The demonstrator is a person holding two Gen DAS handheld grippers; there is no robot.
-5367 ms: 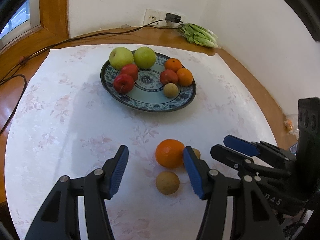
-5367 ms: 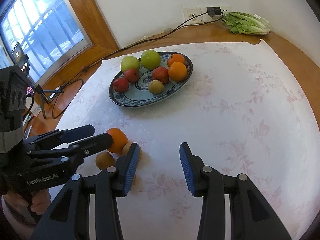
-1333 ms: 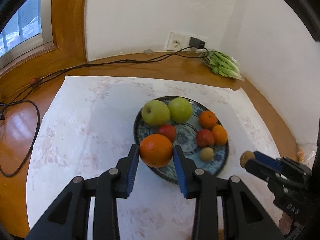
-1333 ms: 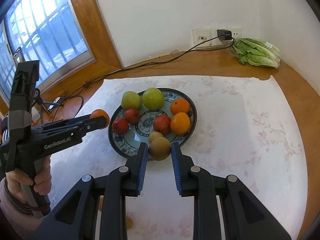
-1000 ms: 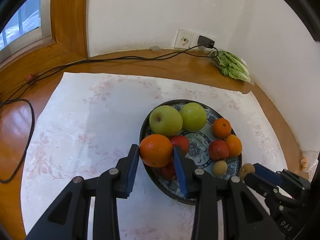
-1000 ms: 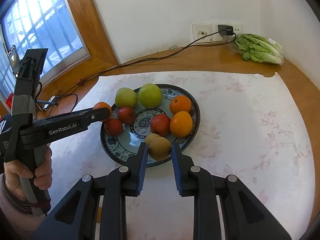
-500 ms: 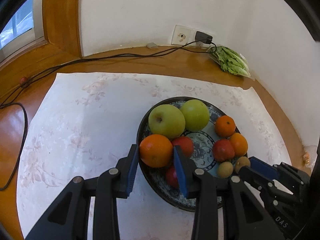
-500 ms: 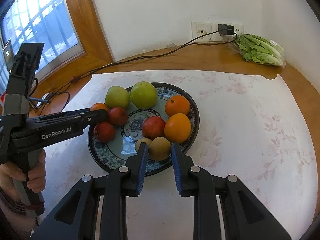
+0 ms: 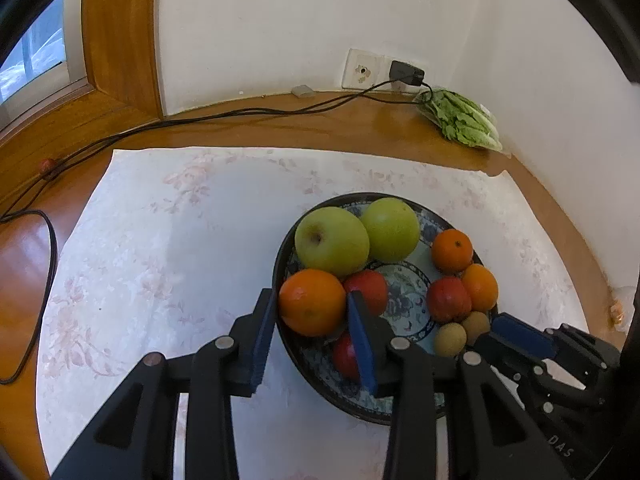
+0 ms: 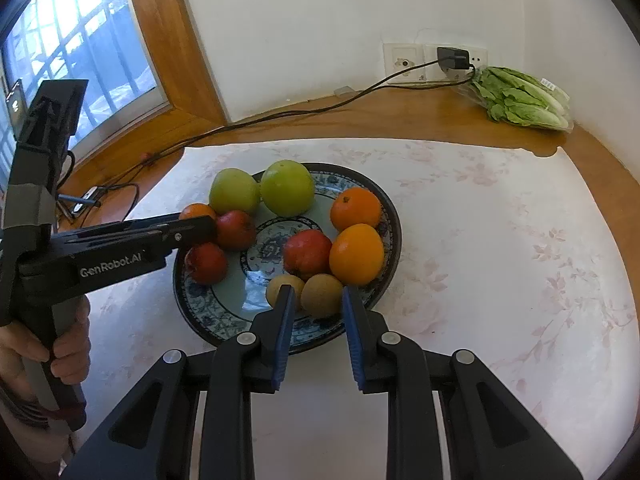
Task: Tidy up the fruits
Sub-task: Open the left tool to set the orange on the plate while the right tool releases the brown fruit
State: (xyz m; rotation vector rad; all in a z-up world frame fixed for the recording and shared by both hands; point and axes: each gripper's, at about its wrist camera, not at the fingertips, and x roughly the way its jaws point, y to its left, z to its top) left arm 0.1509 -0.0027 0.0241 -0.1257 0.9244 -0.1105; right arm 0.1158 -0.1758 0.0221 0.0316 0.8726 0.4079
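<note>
- Left claw (image 9: 312,332): jaws opening, with the large orange (image 9: 312,301) between the blue pads. The orange sits at the near-left edge of the plate (image 9: 420,410); whether the pads are pressing on it cannot be told for certain, though they lie close against both sides.
- Right claw (image 10: 316,322): jaws narrow, clamped on a small brown fruit (image 10: 322,294) over the near rim of the plate.
- A second small brown fruit (image 10: 285,289) lies on the plate, touching the held one on its left.
- Plate contents: two green apples (image 10: 234,191) (image 10: 287,188) at the far side, touching each other; two oranges (image 10: 355,208) (image 10: 356,253) on the right, one behind the other; a red fruit (image 10: 307,257) beside the nearer orange; two more red fruits (image 10: 236,230) (image 10: 206,263) on the left.
- The plate stands on a pale floral cloth (image 10: 500,248) covering the wooden surface (image 10: 400,118).
- Bagged lettuce (image 10: 520,100) lies at the far right corner, well apart from the plate.
- A hand (image 10: 66,346) grips the left tool's handle.
</note>
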